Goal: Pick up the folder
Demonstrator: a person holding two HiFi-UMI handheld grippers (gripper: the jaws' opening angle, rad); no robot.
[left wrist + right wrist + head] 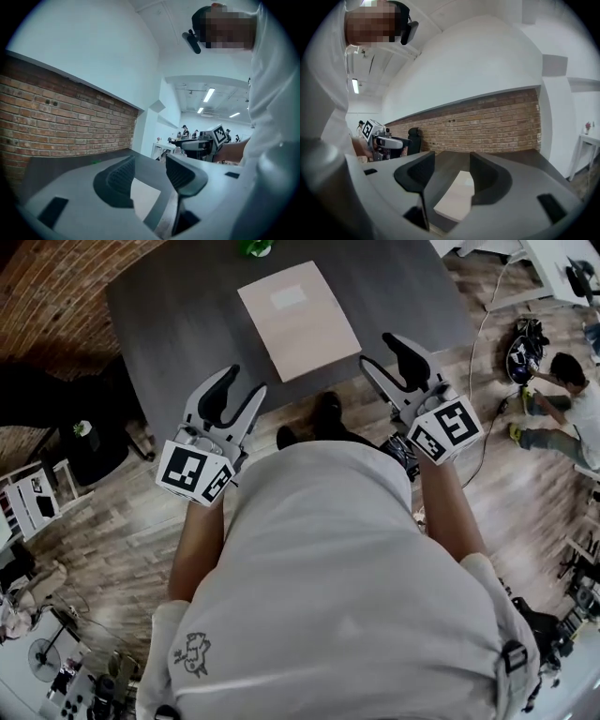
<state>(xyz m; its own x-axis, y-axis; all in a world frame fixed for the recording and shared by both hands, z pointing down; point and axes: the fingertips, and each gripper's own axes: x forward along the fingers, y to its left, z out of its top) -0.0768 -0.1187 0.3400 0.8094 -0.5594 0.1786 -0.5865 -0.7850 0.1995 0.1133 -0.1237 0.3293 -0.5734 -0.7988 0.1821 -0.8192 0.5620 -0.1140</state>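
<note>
A pale beige folder (298,320) with a white label lies flat on the dark grey table (169,324). My left gripper (247,381) hovers at the table's near edge, left of the folder's near corner, jaws open and empty. At the folder's right, over the near edge, my right gripper (377,349) is likewise open with nothing in it. In the left gripper view the folder (143,199) shows beyond the open left gripper (150,171). The right gripper view has the folder (457,197) lying past the open right gripper (452,176), apart from both pads.
A green object (254,247) sits at the table's far edge. A brick wall (47,287) runs behind and to the left. A black chair (89,442) stands left of the table. A person (572,399) sits on the wooden floor at the right among cables.
</note>
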